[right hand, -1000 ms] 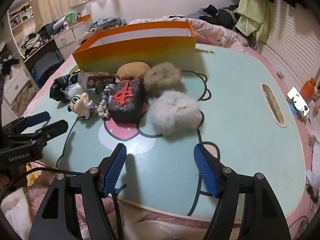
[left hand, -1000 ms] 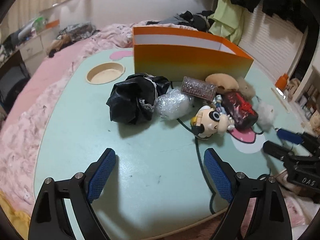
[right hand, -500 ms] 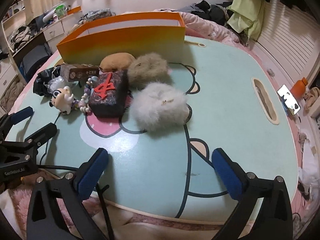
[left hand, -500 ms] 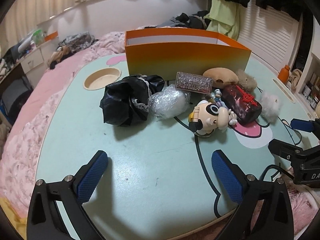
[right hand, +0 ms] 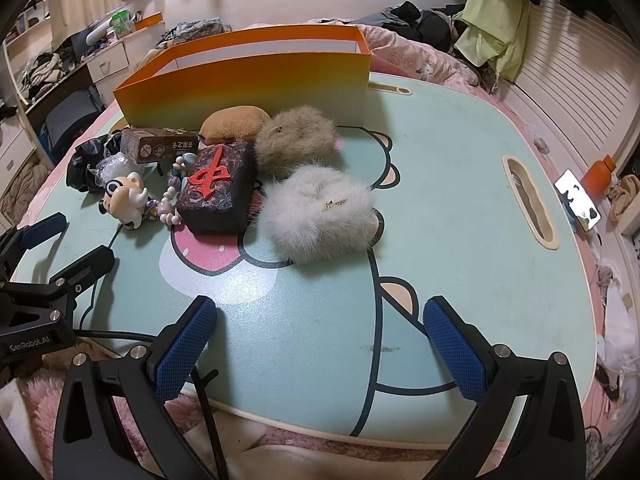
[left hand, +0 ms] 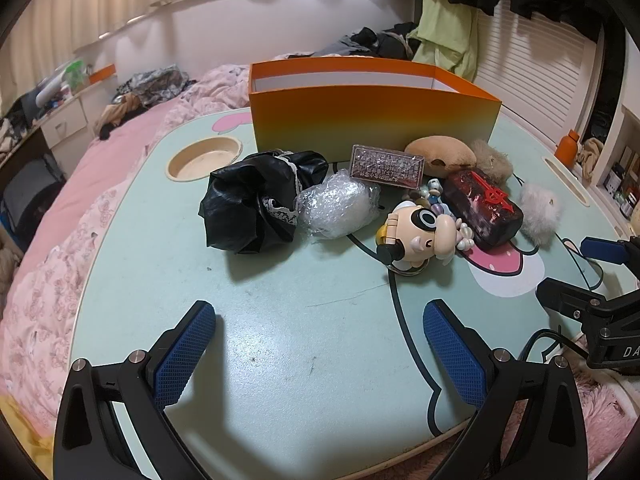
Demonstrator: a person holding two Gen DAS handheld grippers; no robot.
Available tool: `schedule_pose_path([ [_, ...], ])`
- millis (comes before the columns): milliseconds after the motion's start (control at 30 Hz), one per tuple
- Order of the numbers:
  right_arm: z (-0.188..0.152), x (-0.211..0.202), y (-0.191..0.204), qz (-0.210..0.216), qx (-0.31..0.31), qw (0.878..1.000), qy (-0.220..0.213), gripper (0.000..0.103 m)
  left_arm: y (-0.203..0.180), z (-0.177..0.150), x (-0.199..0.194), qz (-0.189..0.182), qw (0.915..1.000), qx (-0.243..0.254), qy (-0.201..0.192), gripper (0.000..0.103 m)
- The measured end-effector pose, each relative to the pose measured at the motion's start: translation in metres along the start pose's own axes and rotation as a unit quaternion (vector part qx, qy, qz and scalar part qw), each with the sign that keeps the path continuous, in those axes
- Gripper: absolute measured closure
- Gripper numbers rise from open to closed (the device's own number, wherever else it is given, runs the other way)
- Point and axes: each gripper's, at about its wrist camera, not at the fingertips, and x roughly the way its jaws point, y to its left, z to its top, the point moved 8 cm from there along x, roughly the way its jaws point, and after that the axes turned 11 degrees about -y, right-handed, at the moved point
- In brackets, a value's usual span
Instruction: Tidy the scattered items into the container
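An orange cardboard box [left hand: 372, 120] stands at the far side of a mint cartoon-print table [left hand: 280, 340]; its interior is out of sight. Before it cluster a black bag [left hand: 256, 204], white fur pouch [right hand: 320, 216], mahjong-tile cushion [right hand: 218, 184] and panda figurine [left hand: 420, 236]. Left gripper [left hand: 320, 344] and right gripper [right hand: 320, 344] hover spread wide, empty.

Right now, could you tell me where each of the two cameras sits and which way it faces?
Left wrist: on the left gripper, low at the table's near edge, facing the black bag and orange box; shows its own open blue pads, plus the right gripper at right.
Right wrist: on the right gripper, facing the white fluffy item and orange box; shows its own open pads, plus the left gripper at left.
Shared: the box, the cartoon figurine and the dark block with a red character.
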Motion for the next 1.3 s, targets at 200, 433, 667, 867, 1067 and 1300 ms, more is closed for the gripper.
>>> schedule_pose_path([
  [200, -0.0003, 0.0001, -0.0002, 0.0, 0.0, 1.0, 0.0, 0.0, -0.0002, 0.0001, 0.0001, 0.0, 1.0, 0.0, 0.0, 0.0],
  [433, -0.0005, 0.0002, -0.0004, 0.0, 0.0, 1.0, 0.0, 0.0, -0.0004, 0.0, 0.0002, 0.0, 1.0, 0.0, 0.0, 0.0],
  [667, -0.0008, 0.0004, -0.0006, 0.0, 0.0, 1.0, 0.0, 0.0, -0.0004, -0.0001, 0.0001, 0.0, 1.0, 0.0, 0.0, 0.0],
  [867, -0.0011, 0.0005, -0.0008, 0.0, 0.0, 1.0, 0.0, 0.0, -0.0019, -0.0004, -0.0006, -0.001, 1.0, 0.002, 0.002, 0.0],
  [1067, -0.0013, 0.0006, -0.0006, 0.0, 0.0, 1.0, 0.0, 0.0, -0.0043, -0.0002, -0.0009, -0.006, 0.9999, 0.006, 0.005, 0.0],
  [1300, -0.0015, 0.0006, -0.0005, 0.0, 0.001, 1.0, 0.0, 0.0, -0.0017, -0.0007, -0.0018, -0.01, 0.9999, 0.008, 0.005, 0.0],
])
